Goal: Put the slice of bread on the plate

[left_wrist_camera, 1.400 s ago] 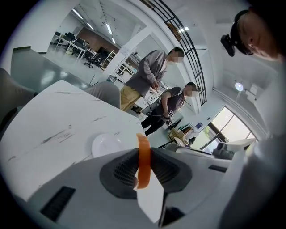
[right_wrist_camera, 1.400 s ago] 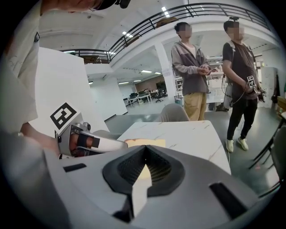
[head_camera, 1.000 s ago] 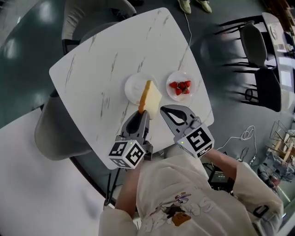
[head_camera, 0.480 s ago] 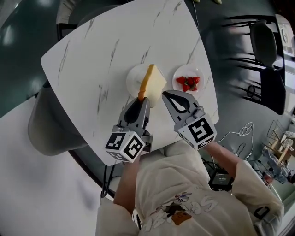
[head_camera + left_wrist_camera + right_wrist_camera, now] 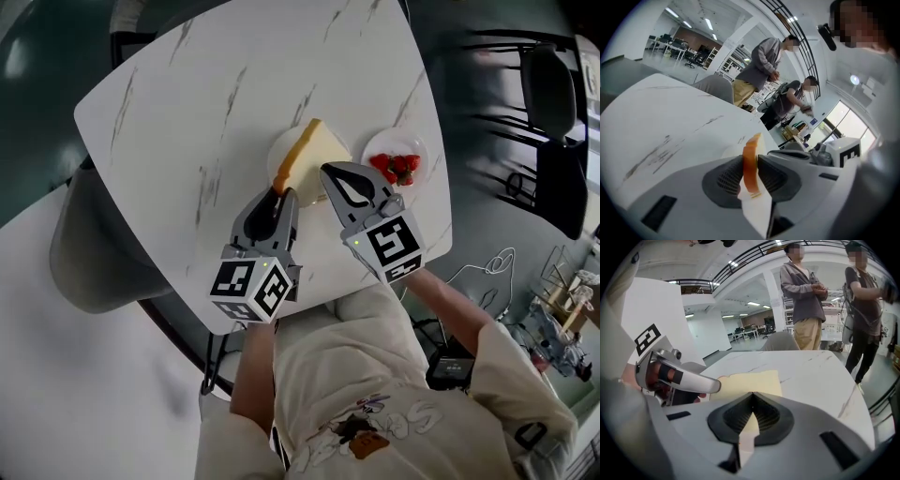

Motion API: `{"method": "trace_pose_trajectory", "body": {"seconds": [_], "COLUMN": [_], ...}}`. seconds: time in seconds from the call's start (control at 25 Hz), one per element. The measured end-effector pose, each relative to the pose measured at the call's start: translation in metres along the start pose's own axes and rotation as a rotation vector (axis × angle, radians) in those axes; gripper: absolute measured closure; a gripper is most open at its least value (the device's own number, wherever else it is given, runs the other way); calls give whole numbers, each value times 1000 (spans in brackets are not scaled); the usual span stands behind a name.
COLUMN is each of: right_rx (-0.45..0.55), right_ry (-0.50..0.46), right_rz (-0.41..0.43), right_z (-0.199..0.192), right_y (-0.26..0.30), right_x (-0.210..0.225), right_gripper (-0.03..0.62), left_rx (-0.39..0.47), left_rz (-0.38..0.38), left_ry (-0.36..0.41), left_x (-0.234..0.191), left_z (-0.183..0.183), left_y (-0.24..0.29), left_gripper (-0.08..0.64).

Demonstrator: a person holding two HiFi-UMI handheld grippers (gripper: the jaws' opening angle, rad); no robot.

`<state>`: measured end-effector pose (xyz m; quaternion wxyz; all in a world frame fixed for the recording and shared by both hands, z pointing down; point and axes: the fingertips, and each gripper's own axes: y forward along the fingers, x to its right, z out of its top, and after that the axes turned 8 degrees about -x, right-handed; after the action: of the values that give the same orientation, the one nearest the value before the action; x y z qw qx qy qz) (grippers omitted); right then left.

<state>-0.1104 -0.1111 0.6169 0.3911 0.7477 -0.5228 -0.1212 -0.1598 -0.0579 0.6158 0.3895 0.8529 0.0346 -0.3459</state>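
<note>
A slice of bread (image 5: 316, 155) with an orange crust hangs tilted over the small white plate (image 5: 277, 147) on the marble table. My left gripper (image 5: 278, 193) is shut on the slice's near crust edge; in the left gripper view the crust (image 5: 750, 168) stands upright between the ribbed pads, with my left gripper (image 5: 750, 159) pointing across the table. My right gripper (image 5: 329, 172) sits just right of the slice, shut and holding nothing. In the right gripper view the slice (image 5: 751, 382) lies right behind my right gripper's (image 5: 752, 397) closed tips.
A second plate with strawberries (image 5: 397, 167) stands right of the white plate, near the table's (image 5: 178, 103) right edge. A grey chair (image 5: 98, 253) stands at the table's left, a dark chair (image 5: 553, 94) to the right. Two people (image 5: 806, 296) stand beyond the far side.
Both grippers have come down and forward together. The held slice, earlier over the plate's near right rim, now leans flatter over the plate.
</note>
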Motion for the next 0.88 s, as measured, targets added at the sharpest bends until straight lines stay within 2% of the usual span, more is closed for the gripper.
{"method": "trace_pose_trajectory", "body": {"seconds": [0.12,0.2,0.28,0.64,0.88], "right_rx": [-35,-58,-82,-58,6], "right_ry": [28,30,31,41,38], "right_rz": [7,4,1,9,-10], "right_z": [-12,-19,-26,-25,-9], "right_y": [12,17,20,6,-16], "right_x": [3,4,4,3,-2], "right_gripper": [597,597,597,597,597], "left_rx": [-28,-27,-14,15,37], "left_rz": [80,117,148,139,146], "left_ry": [67,80,82,80,111], "left_x": [-9,-13,-18,-9,8], "left_z": [-5,-7,-7,-3,1], "left_y": [2,0,-4,-12,-21], "left_gripper": [463,400,385,385,387]}}
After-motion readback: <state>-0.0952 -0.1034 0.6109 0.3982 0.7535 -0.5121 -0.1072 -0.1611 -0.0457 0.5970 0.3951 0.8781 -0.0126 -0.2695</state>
